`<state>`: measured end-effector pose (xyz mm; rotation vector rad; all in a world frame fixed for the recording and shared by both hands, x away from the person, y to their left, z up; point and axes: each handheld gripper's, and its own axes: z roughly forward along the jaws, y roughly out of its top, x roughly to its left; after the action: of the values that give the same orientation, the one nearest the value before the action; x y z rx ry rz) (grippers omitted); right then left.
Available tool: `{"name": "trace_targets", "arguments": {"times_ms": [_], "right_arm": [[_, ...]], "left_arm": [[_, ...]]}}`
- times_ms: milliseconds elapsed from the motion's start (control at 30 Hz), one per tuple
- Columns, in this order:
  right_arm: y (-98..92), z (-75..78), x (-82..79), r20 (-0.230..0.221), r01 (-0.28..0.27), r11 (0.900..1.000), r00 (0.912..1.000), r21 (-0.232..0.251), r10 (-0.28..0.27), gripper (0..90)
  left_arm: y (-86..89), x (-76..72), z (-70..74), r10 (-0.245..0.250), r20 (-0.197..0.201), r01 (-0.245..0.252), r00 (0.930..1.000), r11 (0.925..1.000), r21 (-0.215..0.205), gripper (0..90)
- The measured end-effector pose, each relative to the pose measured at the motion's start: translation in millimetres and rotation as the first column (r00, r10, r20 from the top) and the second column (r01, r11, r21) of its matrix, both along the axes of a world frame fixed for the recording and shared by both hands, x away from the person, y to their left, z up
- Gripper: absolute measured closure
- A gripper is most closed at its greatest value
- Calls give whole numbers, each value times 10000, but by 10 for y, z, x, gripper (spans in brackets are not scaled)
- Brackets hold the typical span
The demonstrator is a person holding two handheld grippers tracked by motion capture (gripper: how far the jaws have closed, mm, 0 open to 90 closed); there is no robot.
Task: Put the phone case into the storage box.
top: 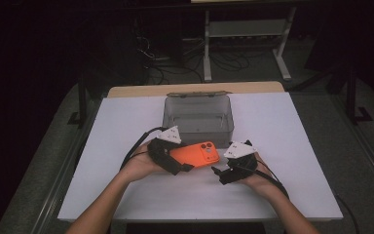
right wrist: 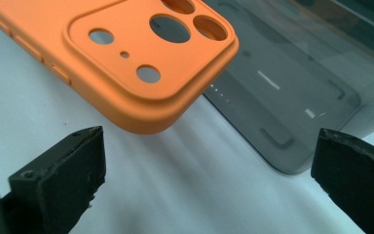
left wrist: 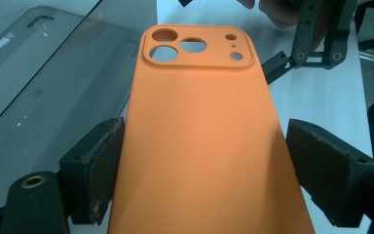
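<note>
An orange phone case (top: 197, 153) with camera cut-outs is held level just above the white table (top: 292, 161), near its middle. My left gripper (top: 179, 162) is shut on the case's lower end; in the left gripper view both jaws press the long edges of the case (left wrist: 199, 136). My right gripper (top: 219, 173) stands open a little to the right of the case's camera end. In the right gripper view the gripper (right wrist: 209, 170) has its jaws wide apart with nothing between them, and the case's corner (right wrist: 126, 58) hangs just ahead.
A grey see-through box (top: 198, 127) stands open behind the case, and its wall shows in the gripper views (left wrist: 39, 97) (right wrist: 292, 97). Beyond the table's far edge are a white stand (top: 246, 34) and cables on the dark floor.
</note>
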<state>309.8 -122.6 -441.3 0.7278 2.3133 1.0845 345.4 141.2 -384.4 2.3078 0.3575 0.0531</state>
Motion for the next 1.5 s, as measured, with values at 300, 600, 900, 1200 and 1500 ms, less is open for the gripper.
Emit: {"name": "trace_targets", "arguments": {"times_ms": [300,600,900,1200,1500], "right_arm": [[33,7,-26,591,-27,9985,9982,-540,59,0],[43,18,-42,1041,20,9962,9945,-870,71,0],[74,21,-69,1586,16,9908,9871,-1350,200,0],[107,18,-95,2069,33,9829,9777,-1842,355,0],[133,12,-119,2532,71,9724,9659,-2333,537,0]], "left_arm": [[2,-2,2,6,-3,-6,10000,10000,11,166],[5,-3,5,2,-12,-2,10000,10000,-20,165],[5,-3,5,-6,-16,6,10000,10000,11,166],[6,-5,5,-2,-15,2,10000,10000,-1,166],[5,-7,7,5,-13,-5,10000,10000,3,165]]}}
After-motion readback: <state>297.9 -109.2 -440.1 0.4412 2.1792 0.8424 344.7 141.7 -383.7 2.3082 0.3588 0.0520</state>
